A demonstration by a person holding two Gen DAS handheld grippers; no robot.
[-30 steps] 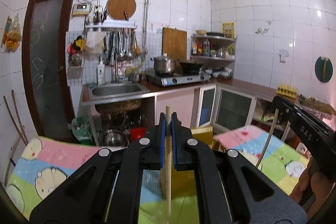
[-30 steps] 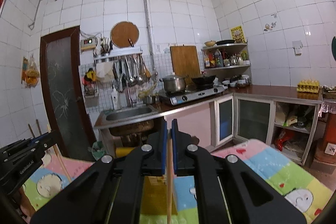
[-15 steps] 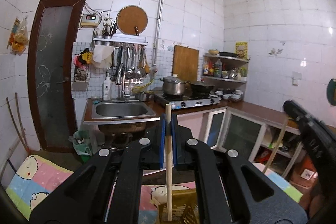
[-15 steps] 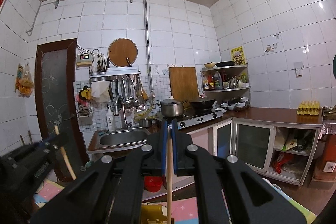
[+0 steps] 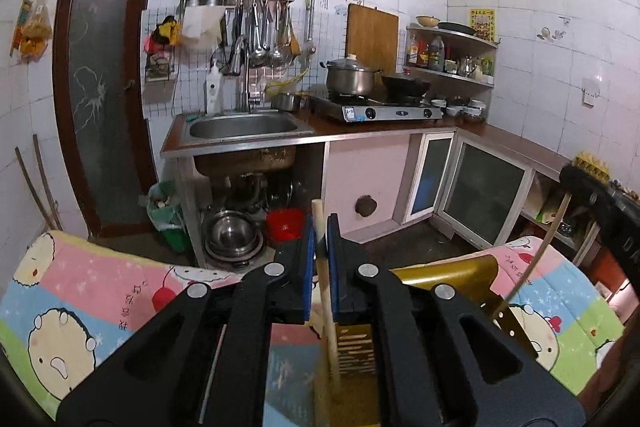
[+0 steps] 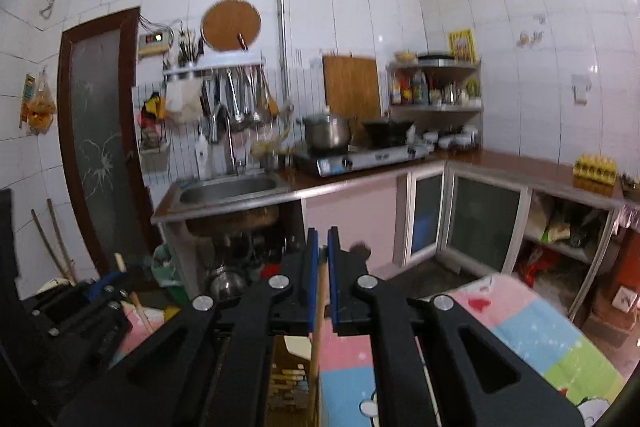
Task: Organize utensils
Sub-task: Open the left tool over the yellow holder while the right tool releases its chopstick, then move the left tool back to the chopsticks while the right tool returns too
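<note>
Wooden chopstick [image 5: 325, 267] stood upright, pinched between the left gripper [image 5: 321, 227] fingers above the yellow holder [image 5: 452, 271]. Right gripper [image 6: 323, 239] fingers likewise clamped a second chopstick [image 6: 318, 307] over the tabletop [image 6: 532, 331].

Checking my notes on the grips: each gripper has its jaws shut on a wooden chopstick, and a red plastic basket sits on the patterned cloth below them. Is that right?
Not quite. The slotted plastic basket on the patterned cloth is yellow, as the left wrist view shows. The rest holds: left gripper and right gripper each clamp a wooden chopstick.
</note>
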